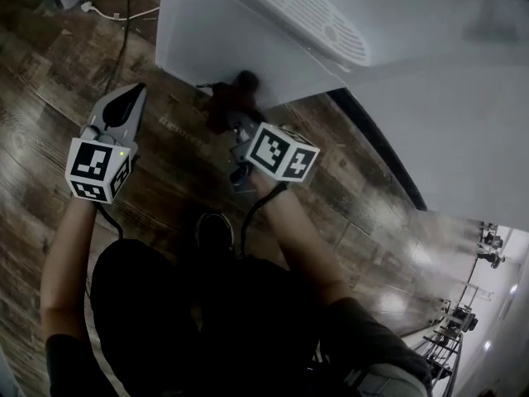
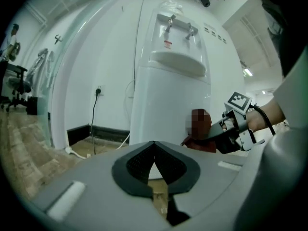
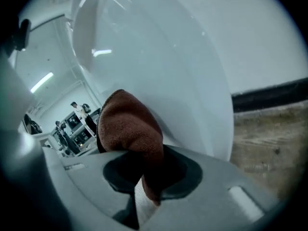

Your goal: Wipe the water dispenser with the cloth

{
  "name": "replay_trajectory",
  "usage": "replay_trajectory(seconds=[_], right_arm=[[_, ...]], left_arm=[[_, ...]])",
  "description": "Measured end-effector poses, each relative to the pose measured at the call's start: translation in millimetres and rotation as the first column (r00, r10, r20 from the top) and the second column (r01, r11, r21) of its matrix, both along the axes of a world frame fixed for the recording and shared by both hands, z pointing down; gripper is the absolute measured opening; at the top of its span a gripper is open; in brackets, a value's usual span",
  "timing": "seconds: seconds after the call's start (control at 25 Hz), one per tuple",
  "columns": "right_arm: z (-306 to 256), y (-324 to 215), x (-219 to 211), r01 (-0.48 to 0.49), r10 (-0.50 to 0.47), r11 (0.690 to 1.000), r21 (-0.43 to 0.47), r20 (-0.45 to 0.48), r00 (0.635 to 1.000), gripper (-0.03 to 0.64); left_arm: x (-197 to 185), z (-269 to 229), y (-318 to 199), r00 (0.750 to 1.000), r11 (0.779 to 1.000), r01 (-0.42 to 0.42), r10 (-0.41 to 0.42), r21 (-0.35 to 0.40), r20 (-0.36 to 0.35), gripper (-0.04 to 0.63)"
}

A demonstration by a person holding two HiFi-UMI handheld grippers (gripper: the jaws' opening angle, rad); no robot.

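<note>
Dark wood planks of the floor [image 1: 50, 81] run up to a white wall, and the water dispenser [image 2: 163, 105] stands on them against that wall. It is a tall white cabinet with two taps [image 2: 168, 20] high on its front and a pale drip ledge [image 2: 178, 61] just under them. Seen from my head, the dispenser shows from above, with a slatted vent [image 1: 306, 11] on its upper face.

My right tongs [image 3: 144, 177] are clamped on the cloth [image 3: 132, 124], a rust-brown rag. One fold runs down between the two dark pads, and the rest bunches up over the tips. That bunch lies against the dispenser's smooth white body, low down, on the panel that sits to the right of the tap face as my left tongs look at it. The right marker cube [image 1: 281, 151] rides just behind the cloth, on the side away from the dispenser.

My left tongs [image 2: 155, 165] are drawn together at the tips with nothing between them. I hold them well off the dispenser, out in front of its tap face and pointing toward it, above bare floor. Their own marker cube [image 1: 97, 168] sits at my wrist.

To the left of the dispenser a black cable [image 2: 94, 114] drops from a wall socket [image 2: 98, 89]. A white plug block [image 2: 72, 150] lies on the floor near the dispenser's foot. My shoe [image 1: 215, 230] is planted on the planks, a little back from the dispenser's base.
</note>
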State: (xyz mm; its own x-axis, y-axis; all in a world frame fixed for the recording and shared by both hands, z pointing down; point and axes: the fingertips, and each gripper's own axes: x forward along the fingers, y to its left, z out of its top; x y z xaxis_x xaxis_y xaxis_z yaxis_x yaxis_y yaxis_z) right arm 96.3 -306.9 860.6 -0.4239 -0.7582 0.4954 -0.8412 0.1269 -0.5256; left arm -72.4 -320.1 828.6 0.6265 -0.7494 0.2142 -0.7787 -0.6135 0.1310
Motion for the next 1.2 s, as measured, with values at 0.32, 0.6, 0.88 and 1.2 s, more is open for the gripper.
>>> replay_trajectory(seconds=[0.32,0.6,0.88,1.2], right_arm=[[-146,-36,-36,0.029,-0.065,0.97,0.241,0.144,0.987,0.064],[-62,-37,-32,0.037,-0.044,0.994,0.104,0.059,0.997,0.064],[66,-23,-11,0.06,-0.077,0.987,-0.151,-0.112,0.991,0.064],[64,-22,-30,0.136,-0.158,0.977,-0.165,-0.131,0.979,0.064]], left_arm=[[13,-106,-17,0.995,0.98,-0.024,0.042,0.196,-0.088,0.018],[6,-68,-10,0.999,0.991,-0.017,0.023,0.134,-0.046,0.018],[-24,28,3,0.998,0.998,0.056,-0.055,-0.032,0.045,0.018],[-34,34,6,0.996,0.999,0.034,-0.031,-0.026,0.08,0.018]])
